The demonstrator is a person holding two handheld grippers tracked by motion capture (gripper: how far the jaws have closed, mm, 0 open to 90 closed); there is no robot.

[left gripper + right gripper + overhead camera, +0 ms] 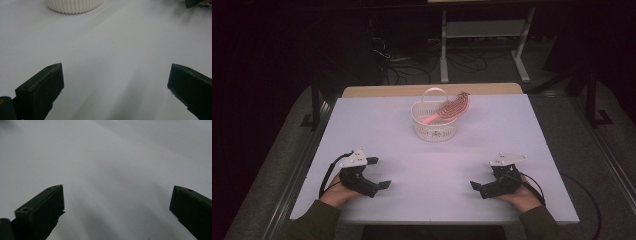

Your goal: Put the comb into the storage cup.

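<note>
Two hand-held black two-jaw grippers, the left gripper (378, 172) and the right gripper (484, 182), each topped by a pale grey three-cornered plate dotted with small dark screw points and trailing a thin black cable that loops beside the hand. In the gripper views the jaws are blocky, dark green-black wedges with flat inner faces, slightly chipped edges and small round screw holes near their tips. Both forearms wear olive-green long sleeves (314, 220) ending at the wrists.
</note>
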